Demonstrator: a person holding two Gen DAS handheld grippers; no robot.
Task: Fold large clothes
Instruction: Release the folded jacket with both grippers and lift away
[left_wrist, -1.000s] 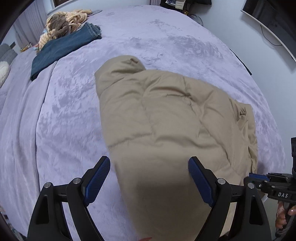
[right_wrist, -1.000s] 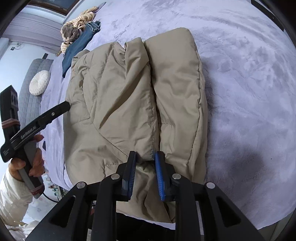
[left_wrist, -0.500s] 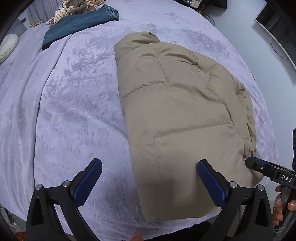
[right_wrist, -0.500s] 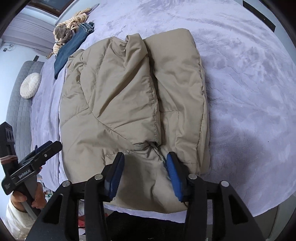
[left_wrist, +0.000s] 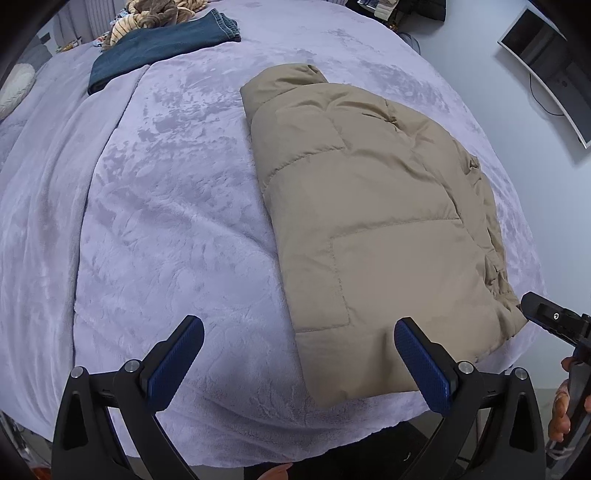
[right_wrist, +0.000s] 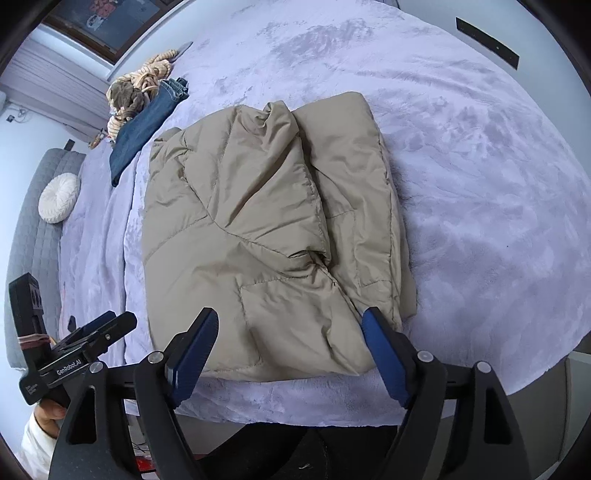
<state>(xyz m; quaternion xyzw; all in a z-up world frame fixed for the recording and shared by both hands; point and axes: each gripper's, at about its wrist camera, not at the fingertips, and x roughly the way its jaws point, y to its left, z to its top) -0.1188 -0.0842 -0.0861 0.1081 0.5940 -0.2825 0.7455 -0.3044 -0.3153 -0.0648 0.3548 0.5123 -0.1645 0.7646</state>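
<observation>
Tan puffer jacket (right_wrist: 266, 236) lies folded on bed (right_wrist: 480, 184), near its front edge. Left tongs (left_wrist: 299, 358) wide, empty. Right tongs (right_wrist: 288, 350) just been opening, apparently clear of fabric, nothing gripped.

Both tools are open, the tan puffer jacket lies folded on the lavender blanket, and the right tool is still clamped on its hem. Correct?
Not quite. The right tool has just been opening and grips nothing; the right wrist view shows the jacket lying free. The rest is right.
</observation>
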